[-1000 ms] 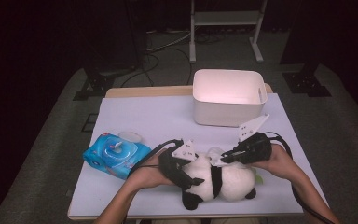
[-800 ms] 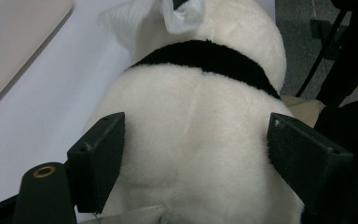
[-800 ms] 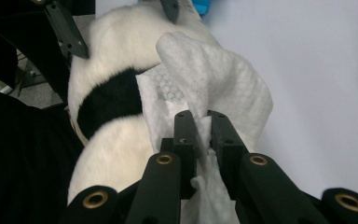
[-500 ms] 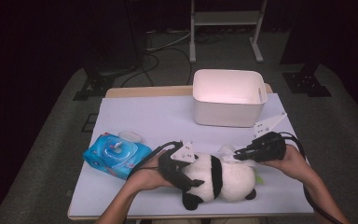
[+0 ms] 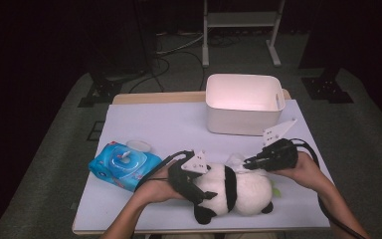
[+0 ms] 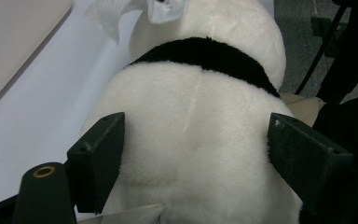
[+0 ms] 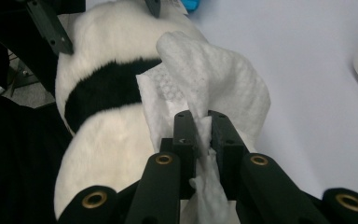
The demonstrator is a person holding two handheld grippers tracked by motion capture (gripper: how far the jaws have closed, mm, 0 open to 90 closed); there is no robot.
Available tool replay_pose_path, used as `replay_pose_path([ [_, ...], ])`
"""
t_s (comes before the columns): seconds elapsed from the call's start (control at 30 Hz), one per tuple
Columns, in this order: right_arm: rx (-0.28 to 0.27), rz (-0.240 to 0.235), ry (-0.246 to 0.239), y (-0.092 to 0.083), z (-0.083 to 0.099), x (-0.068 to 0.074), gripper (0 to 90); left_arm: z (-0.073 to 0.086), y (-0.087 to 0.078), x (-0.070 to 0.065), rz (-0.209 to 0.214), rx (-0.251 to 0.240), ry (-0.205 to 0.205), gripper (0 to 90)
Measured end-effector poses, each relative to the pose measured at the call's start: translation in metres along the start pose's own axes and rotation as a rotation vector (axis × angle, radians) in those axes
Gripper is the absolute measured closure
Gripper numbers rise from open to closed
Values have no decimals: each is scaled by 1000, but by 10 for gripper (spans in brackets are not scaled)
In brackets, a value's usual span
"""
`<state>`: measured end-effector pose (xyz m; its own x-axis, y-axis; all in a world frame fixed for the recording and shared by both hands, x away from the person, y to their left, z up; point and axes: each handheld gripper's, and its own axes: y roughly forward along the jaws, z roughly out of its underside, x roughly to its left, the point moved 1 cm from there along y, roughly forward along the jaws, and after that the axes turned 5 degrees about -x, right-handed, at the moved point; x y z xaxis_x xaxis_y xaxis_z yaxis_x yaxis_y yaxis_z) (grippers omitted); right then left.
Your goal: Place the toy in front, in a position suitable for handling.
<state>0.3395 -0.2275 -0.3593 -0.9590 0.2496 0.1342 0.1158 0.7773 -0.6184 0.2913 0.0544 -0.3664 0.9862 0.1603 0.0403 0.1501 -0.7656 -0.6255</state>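
A black-and-white plush panda (image 5: 238,191) lies on its side near the front of the table. My left gripper (image 5: 199,189) is shut on the panda's body, and in the left gripper view its jaws press into the white fur (image 6: 196,116) from both sides. My right gripper (image 5: 248,163) comes in from the right, shut on a crumpled white wet wipe (image 5: 236,162). In the right gripper view the wipe (image 7: 214,79) is pinched between the fingertips of the right gripper (image 7: 202,126) and rests on the panda's back (image 7: 102,140) beside its black band.
A white plastic bin (image 5: 243,102) stands at the back right of the white tabletop (image 5: 154,124). A blue pack of wet wipes (image 5: 122,166) with its lid flipped open lies at the left. The table's front edge runs just below the panda.
My right gripper with the wipe has shifted a little to the right along the panda's back. The left gripper and the panda have stayed in place.
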Motion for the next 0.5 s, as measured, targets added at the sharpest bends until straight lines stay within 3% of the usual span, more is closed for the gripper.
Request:
replay_pose_path([
  [0.2, -50, 28, 55, -22, 29, -2, 814, 2, -1, 2, 4, -5, -12, 207],
  [0.5, -104, 42, 114, -36, 69, 9, 813, 4, -2, 3, -1, -7, -26, 208],
])
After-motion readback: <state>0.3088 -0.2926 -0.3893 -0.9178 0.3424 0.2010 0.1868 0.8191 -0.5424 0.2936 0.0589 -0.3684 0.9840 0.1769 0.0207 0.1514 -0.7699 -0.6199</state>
